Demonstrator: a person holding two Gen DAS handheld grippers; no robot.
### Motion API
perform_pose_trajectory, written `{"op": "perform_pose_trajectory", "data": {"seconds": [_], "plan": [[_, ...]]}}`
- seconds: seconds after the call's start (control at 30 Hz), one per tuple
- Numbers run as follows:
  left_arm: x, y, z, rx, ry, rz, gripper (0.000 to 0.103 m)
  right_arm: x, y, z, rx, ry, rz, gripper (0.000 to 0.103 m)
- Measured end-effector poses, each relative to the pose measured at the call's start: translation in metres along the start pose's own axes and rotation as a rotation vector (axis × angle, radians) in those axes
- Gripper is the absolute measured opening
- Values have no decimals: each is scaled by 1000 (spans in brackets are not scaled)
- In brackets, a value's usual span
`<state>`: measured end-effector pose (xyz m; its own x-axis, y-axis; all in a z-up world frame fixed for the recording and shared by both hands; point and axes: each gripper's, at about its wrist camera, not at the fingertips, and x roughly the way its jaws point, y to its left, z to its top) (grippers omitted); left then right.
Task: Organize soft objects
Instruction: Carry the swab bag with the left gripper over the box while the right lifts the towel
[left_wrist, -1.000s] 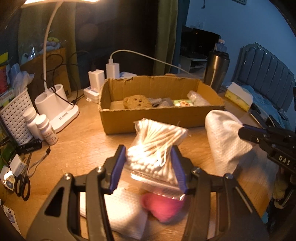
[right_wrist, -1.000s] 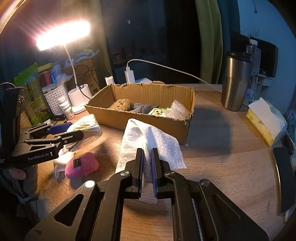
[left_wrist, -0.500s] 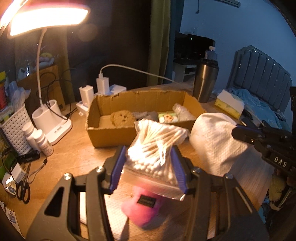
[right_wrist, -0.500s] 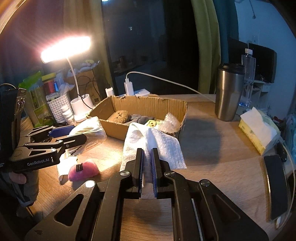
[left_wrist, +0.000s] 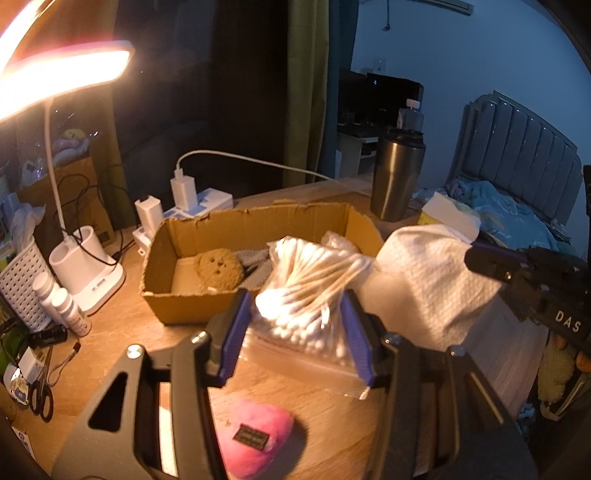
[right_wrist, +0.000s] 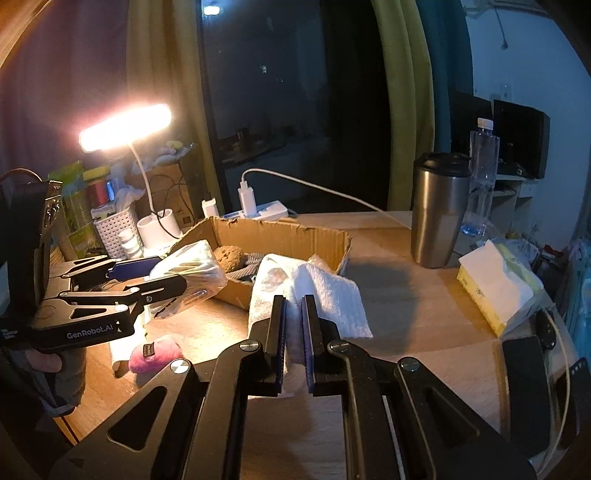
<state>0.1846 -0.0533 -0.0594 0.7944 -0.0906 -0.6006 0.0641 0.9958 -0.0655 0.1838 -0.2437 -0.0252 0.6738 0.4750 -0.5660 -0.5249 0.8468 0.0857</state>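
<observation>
My left gripper (left_wrist: 295, 314) is shut on a clear bag of cotton swabs (left_wrist: 310, 291) and holds it above the desk, near the front wall of the open cardboard box (left_wrist: 184, 306). The box holds a brown sponge (left_wrist: 218, 267) and grey cloth. My right gripper (right_wrist: 293, 314) is shut on a white towel (right_wrist: 328, 291), lifted just right of the box (right_wrist: 295, 236). The towel (left_wrist: 424, 284) and right gripper also show in the left wrist view. A pink plush pad (left_wrist: 255, 435) lies on the desk below the left gripper, also in the right wrist view (right_wrist: 157, 356).
A lit desk lamp (right_wrist: 125, 127) with a white base (left_wrist: 85, 266), small bottles (left_wrist: 62, 306) and a white basket (left_wrist: 18, 280) stand at the left. A steel tumbler (right_wrist: 437, 210), a water bottle (right_wrist: 480, 177) and a tissue pack (right_wrist: 495, 284) stand at the right. Scissors (left_wrist: 40, 395) lie at the left edge.
Both grippers have risen with their loads, so the desk and box look lower and farther. The pink pad now shows fully below the swab bag.
</observation>
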Motion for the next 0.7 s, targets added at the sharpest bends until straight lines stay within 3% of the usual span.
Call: {"op": "perform_pose_trajectory", "data": {"seconds": [0.53,0.7], "plan": [[48,-26,41,29,4,-6,51,-2,-56,15,64,-49,-40,8],[54,-24,42,21,13,-4,51,25,-62,7,107,12,-1,10]]}}
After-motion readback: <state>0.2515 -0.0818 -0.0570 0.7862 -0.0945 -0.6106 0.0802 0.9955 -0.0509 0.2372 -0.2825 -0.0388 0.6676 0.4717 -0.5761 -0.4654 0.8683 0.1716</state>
